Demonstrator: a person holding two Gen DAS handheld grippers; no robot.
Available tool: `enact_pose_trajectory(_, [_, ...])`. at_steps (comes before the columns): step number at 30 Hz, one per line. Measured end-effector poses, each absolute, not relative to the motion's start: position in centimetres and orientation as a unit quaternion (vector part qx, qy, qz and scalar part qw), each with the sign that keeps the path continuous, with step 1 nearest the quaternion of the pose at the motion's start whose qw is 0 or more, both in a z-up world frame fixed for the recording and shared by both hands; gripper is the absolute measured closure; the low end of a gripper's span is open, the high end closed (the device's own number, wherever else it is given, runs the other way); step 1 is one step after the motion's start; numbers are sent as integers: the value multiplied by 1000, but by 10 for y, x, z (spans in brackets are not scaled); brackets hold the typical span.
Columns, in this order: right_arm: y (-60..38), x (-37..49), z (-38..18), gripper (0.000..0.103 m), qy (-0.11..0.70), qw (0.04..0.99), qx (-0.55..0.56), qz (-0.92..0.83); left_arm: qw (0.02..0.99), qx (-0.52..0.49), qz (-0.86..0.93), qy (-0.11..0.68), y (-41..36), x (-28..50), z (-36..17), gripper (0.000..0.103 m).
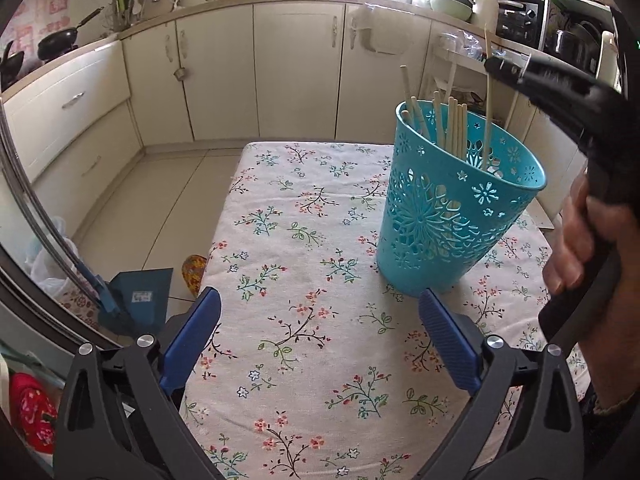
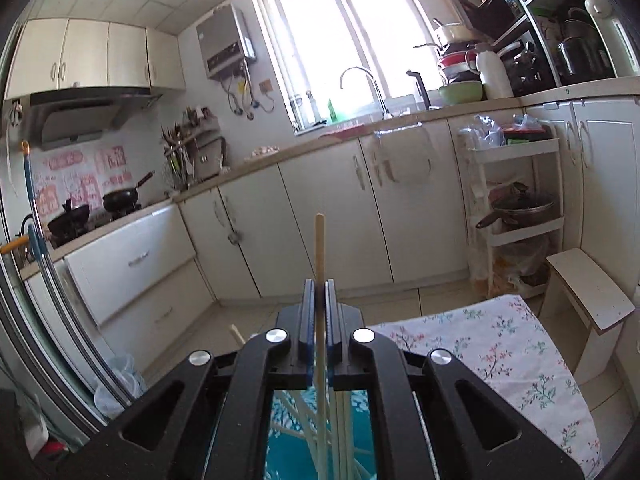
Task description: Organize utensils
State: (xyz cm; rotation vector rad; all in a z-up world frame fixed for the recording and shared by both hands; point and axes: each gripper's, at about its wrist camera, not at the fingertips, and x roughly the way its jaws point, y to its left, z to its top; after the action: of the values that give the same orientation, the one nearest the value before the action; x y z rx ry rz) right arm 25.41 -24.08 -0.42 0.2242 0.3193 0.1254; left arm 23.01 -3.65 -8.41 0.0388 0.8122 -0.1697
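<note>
The right gripper (image 2: 319,292) has its blue pads clamped on a single pale chopstick (image 2: 319,248), held upright over the turquoise basket (image 1: 452,216), its lower end already inside the rim among the others. To finish this well, I'd say the stick should be kept plumb and lowered until its tip is deep inside before the pads let go; released high, a thin rod like this could bounce or tip the light basket.

The left gripper (image 1: 320,336) hovers above the table near the basket's foot, jaws wide apart with nothing between them, close enough to steady the basket if it rocks.

The basket is thin moulded plastic, tapering toward its base, its wall pierced with flower and star cut-outs, so slim ends could poke through. The chopsticks (image 1: 450,126) standing in it look like plain wood or bamboo, slender and straight, leaning at mixed angles. The floral tablecloth (image 1: 304,248) is soft woven fabric, slightly wrinkled, giving the basket a less than firm footing
</note>
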Motion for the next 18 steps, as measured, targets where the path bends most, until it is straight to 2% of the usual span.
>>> enact_pose_trajectory(3, [-238,245,-5,94,166,979,98,65,916,23,-81,391,-37,227,-81,8])
enact_pose_trajectory(5, [-237,238,-2,86,169,978,97,70,918,29,-79,386,-39,225,-78,8])
enact_pose_trajectory(9, [-234,220,2,82,175,976,100,80,922,41,-70,378,-40,217,-68,8])
enact_pose_trajectory(12, [-233,197,5,73,185,973,106,90,921,53,-58,381,-43,210,-60,8])
enact_pose_trajectory(14, [-234,184,10,55,192,971,108,90,922,61,-55,379,-44,203,-54,8])
enact_pose_trajectory(15, [-234,178,11,52,195,970,110,91,922,65,-55,377,-45,198,-49,8])
enact_pose_trajectory(18, [-236,151,18,33,211,967,115,83,924,67,-62,370,-46,182,-36,8])
